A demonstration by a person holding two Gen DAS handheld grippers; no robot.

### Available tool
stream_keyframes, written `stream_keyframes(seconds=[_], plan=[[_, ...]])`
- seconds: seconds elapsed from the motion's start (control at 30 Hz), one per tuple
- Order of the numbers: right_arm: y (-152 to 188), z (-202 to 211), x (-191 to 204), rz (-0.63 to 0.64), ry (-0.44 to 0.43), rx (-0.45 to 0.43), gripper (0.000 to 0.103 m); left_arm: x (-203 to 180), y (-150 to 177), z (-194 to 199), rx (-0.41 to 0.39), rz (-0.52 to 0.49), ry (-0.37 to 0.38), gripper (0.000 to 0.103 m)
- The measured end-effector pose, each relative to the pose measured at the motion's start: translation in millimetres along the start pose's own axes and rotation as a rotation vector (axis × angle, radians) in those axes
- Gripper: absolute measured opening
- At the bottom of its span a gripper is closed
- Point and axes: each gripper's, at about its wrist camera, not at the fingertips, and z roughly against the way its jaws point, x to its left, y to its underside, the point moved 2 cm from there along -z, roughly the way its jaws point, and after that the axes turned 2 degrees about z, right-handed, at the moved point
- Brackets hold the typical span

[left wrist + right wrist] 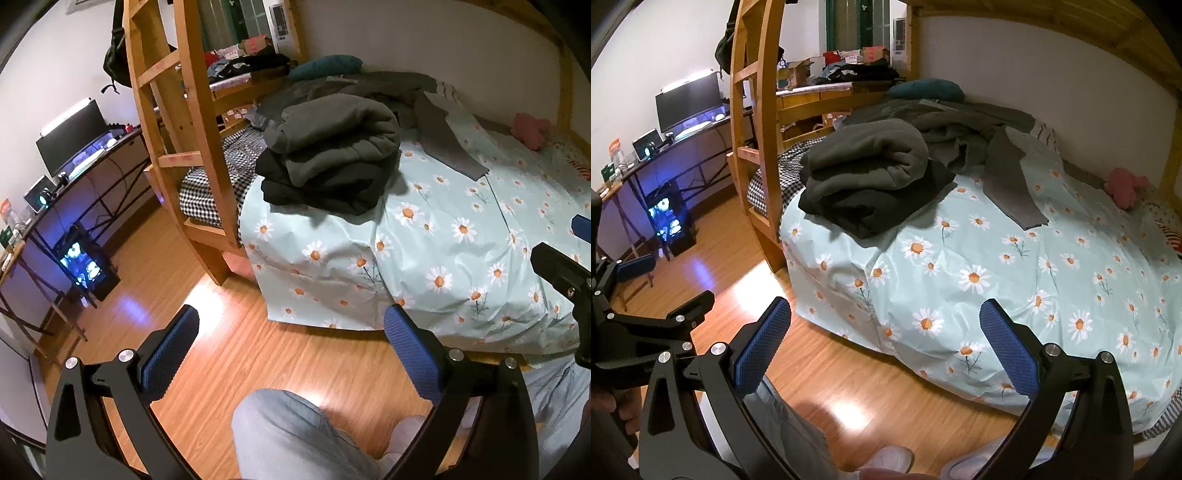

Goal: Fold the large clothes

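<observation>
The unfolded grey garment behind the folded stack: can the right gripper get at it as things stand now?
Probably yes. The right gripper is open and empty, and bare daisy bedspread lies between it and the grey garment. The folded stack sits left of that path.

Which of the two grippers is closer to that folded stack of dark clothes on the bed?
Left, slightly. The left gripper hovers open over the floor below the folded stack of grey and black clothes; the right gripper hangs open further right, along the daisy-print bedsheet.

Place: a lived-in bedroom
Evidence: wooden bunk bed (753, 122), daisy-print bedsheet (1015, 266), monitor (689, 101), glowing PC tower (670, 216)
</observation>
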Motion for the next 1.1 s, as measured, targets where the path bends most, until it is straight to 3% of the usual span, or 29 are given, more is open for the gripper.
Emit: stream_keyframes(seconds=[1.1], plan=[[3.1,-0.5,-5.9,-0.001,0.0,0.001,0.1,0.6,-0.8,2.2,0.016,0.017,0.041,0.098]])
